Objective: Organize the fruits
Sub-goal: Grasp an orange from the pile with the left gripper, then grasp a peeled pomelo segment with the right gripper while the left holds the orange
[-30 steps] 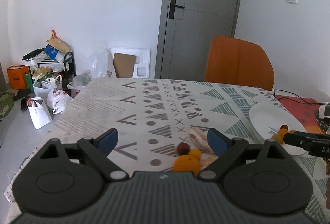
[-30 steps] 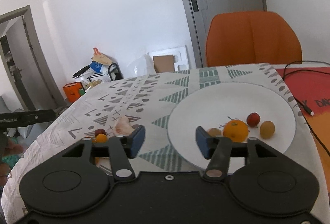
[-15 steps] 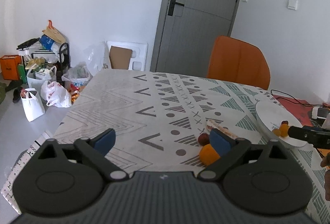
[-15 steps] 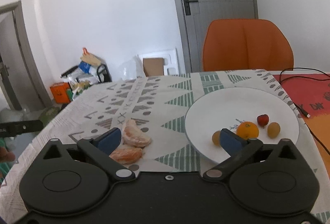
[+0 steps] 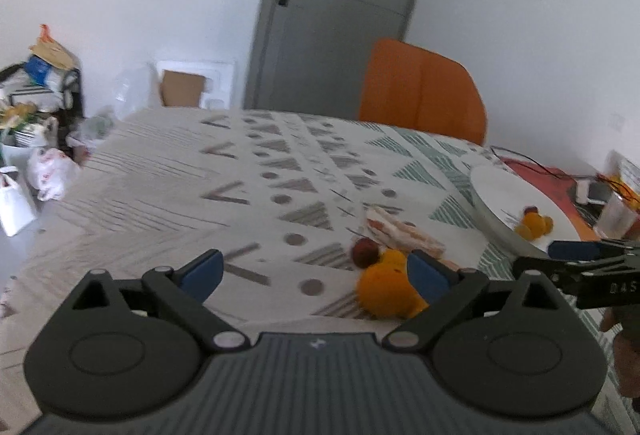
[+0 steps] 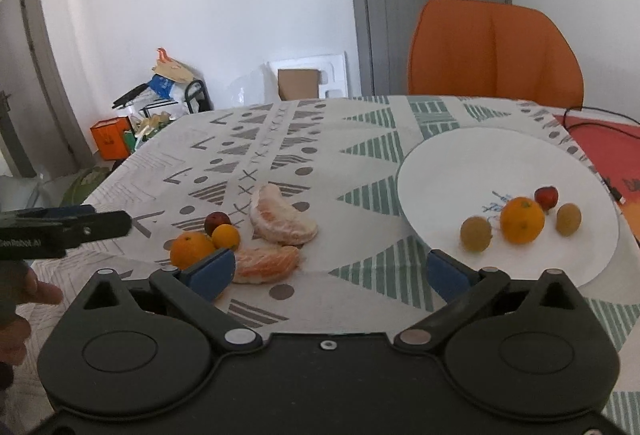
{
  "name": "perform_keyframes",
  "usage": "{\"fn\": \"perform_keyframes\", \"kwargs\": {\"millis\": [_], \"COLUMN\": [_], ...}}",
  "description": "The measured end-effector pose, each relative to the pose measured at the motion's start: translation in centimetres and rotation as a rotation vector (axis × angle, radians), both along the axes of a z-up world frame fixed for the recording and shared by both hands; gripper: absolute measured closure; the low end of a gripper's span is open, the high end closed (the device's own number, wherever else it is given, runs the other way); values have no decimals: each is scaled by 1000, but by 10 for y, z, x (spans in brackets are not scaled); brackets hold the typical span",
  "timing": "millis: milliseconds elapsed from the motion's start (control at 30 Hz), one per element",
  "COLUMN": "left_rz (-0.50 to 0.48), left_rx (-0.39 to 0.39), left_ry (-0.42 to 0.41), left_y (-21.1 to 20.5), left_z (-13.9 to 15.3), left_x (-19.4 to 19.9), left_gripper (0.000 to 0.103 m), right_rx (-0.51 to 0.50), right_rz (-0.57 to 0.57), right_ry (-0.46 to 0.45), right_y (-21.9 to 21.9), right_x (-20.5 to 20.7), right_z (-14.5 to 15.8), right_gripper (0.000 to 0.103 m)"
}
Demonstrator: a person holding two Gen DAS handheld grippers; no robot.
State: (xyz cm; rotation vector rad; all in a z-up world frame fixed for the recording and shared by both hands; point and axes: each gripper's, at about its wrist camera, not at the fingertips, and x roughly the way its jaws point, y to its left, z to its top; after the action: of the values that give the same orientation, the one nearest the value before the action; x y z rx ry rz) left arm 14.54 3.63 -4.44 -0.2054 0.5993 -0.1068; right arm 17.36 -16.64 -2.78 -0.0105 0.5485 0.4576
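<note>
Only the right wrist view shows both pomelo segments (image 6: 282, 219); both grippers' jaws spread, empty.

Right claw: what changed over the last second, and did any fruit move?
The right claw has just opened wide, empty, and swung from the plate toward the peeled segments. The left claw, open, dropped nearer the orange on the cloth. Fruit on the plate and cloth stayed put.
</note>
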Motion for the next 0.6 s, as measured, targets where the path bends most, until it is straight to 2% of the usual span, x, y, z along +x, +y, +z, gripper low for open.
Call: {"fn": "perform_keyframes", "kwargs": {"millis": [100, 233, 400, 467, 500, 600], "left_rz": [-57, -124, -137, -139, -144, -128], "left_rx": [-7, -24, -41, -64, -72, -77], "left_ry": [16, 49, 84, 89, 84, 81], "left_y": [-11, -22, -30, -30, -30, -28], "left_z": [-7, -16, -27, -29, -30, -28], "left_x": [9, 21, 27, 28, 28, 26], "left_gripper": [9, 30, 40, 48, 62, 63], "right_rx": [-3, 1, -7, 2, 10, 22], "right_rz": [-23, -46, -57, -58, -55, -45], "right_ry": [14, 13, -13, -15, -13, -7], "right_y": [0, 1, 3, 2, 2, 5], "right_x": [2, 0, -7, -8, -8, -6], "right_z": [-4, -7, -9, -10, -10, -11], "right_gripper": [0, 0, 0, 0, 0, 0]}}
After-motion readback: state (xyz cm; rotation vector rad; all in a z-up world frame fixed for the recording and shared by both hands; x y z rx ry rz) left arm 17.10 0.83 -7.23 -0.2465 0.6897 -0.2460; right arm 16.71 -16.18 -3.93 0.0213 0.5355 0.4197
